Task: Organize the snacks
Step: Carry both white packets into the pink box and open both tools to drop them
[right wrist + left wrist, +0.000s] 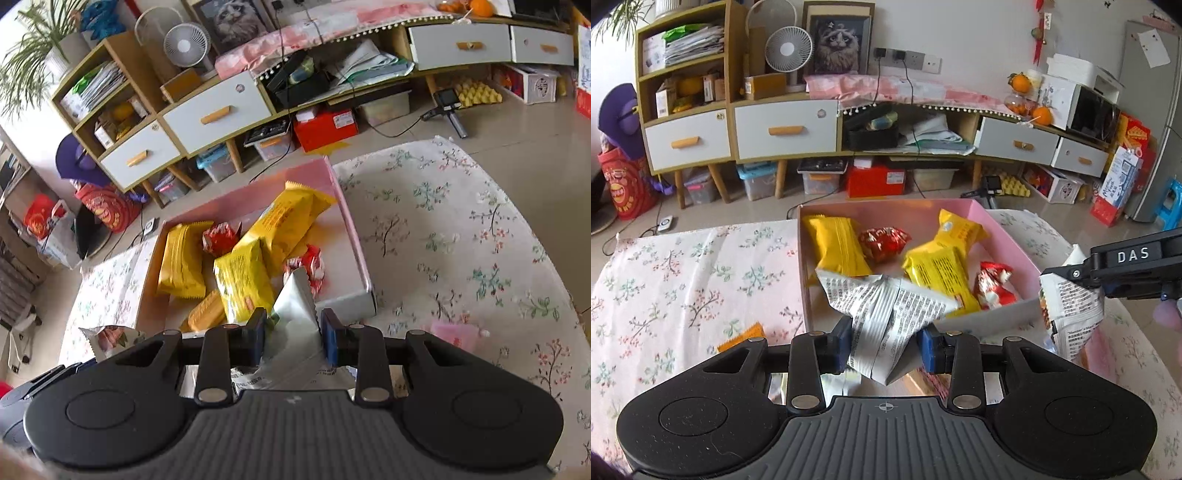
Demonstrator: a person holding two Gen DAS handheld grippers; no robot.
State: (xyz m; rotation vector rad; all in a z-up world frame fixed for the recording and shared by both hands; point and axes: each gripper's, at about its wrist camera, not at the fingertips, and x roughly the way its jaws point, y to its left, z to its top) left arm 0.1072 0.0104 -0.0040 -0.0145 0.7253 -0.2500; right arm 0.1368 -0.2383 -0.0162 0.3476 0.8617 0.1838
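My left gripper [884, 349] is shut on a crumpled white printed snack packet [886, 314], which it holds over the near edge of the pink box [997, 225]. In the box lie three yellow packets [836, 247] and two red candy packets [882, 242]. My right gripper [293, 336] is shut on a silver-white packet [295, 306] above the box's near wall [354, 299]. In the left wrist view the right gripper [1071, 280] comes in from the right with its printed packet [1075, 317] hanging below. The left-held packet [110, 338] shows at the lower left.
The box stands on a floral tablecloth [683, 280]. A small orange packet [742, 338] lies on the cloth left of the box. Behind the table are a drawer cabinet [783, 129], storage bins and a red box [875, 181] on the floor.
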